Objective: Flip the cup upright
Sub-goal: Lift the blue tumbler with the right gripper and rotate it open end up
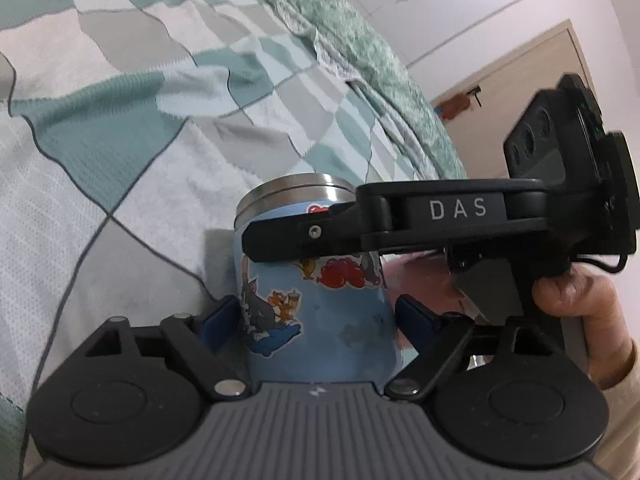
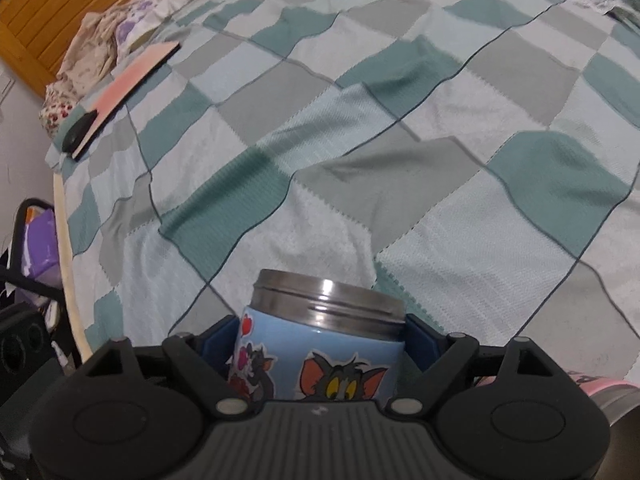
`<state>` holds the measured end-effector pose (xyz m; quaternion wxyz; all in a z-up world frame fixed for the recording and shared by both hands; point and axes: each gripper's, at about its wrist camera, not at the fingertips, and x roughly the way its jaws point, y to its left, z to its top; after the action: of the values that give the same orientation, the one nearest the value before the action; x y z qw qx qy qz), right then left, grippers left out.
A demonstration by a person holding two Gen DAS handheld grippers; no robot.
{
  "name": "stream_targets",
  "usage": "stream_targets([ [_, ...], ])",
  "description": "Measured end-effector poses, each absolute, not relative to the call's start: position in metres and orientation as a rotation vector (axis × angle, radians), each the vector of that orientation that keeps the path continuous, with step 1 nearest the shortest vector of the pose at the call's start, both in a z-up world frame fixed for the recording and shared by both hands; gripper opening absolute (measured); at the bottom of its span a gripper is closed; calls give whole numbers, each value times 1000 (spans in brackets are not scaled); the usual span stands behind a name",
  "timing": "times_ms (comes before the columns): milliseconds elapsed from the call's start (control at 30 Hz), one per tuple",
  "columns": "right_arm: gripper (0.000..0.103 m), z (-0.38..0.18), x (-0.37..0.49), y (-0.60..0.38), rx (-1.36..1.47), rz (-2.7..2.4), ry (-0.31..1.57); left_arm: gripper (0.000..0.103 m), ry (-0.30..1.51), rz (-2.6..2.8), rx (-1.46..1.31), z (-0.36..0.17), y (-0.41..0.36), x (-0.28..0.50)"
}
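Blue cartoon-stickered cup [image 2: 320, 364] with steel rim, gripped by right tongs [image 2: 320, 344]; left tongs [image 1: 318, 320] straddle it.

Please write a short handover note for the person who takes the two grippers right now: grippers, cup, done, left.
Right hand-held gripper: shut on the blue cartoon cup, just below its steel rim.
Left hand-held gripper: its blue pads flank the same cup lower on the body; contact cannot be judged.
The cup is over the checked blanket, steel end pointing away from both cameras.
Whether it is upright yet is unclear.
Left: confirm upright, set down, release.
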<state>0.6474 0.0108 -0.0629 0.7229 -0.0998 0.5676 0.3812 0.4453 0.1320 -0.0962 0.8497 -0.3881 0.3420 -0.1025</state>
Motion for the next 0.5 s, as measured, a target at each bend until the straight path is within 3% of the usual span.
stream_targets([
  [300, 85, -36, 647, -4, -107, 885, 1031, 83, 601, -197, -658, -67, 128, 454],
  [500, 85, -30, 624, -13, -141, 886, 719, 80, 497, -178, -488, -62, 118, 457],
])
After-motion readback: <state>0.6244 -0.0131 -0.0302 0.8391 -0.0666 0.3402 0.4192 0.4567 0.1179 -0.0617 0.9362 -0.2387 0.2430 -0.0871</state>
